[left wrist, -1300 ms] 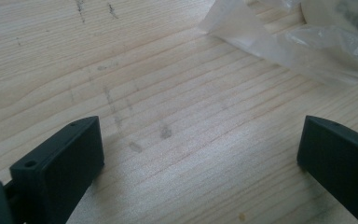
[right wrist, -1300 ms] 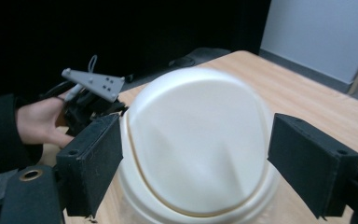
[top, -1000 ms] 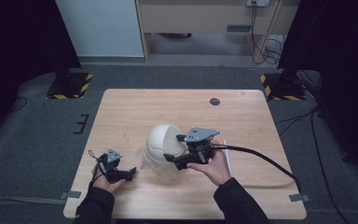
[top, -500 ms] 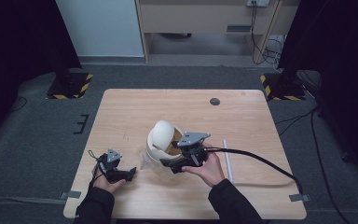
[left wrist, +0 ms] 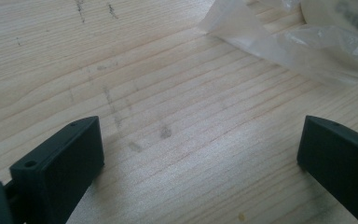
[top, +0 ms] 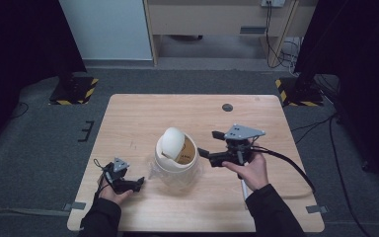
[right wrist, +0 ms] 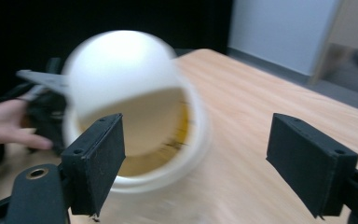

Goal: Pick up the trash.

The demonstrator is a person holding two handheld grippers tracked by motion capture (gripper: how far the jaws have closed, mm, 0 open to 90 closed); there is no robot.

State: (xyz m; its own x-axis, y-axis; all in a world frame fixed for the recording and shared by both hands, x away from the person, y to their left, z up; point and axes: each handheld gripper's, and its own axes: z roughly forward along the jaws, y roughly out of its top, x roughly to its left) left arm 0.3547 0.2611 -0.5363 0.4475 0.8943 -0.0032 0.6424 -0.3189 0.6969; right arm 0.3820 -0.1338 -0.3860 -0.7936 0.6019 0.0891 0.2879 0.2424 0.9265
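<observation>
A person is sitting at a light wooden table (top: 143, 118), holding a two-jaw gripper in each hand. Near the middle of the table, toward the person's side, a white round tub (top: 176, 165) is standing upright, its inside showing a tan or yellowish lining. A white domed lid (top: 172, 143) is leaning tilted at the tub's rim, leaving the tub partly uncovered. A piece of clear plastic wrap (left wrist: 307, 44) is lying on the wood at the tub's base, on its left side. The right gripper (top: 209, 145) is hovering just to the right of the tub, pointing at it, with its jaws standing wide apart and holding nothing; a grey three-cornered plate is sitting on top of it and a black cable (top: 291, 165) is trailing off to the right. In the right gripper view the tub and lid are appearing blurred, close in front of the left-hand jaw. The left gripper (top: 135, 183) is resting low near the table's front left corner, apart from the tub, its jaws also spread wide over bare wood and gripping nothing. A small dark round disc (top: 227, 107) is lying far back on the table, well apart from everything else.
</observation>
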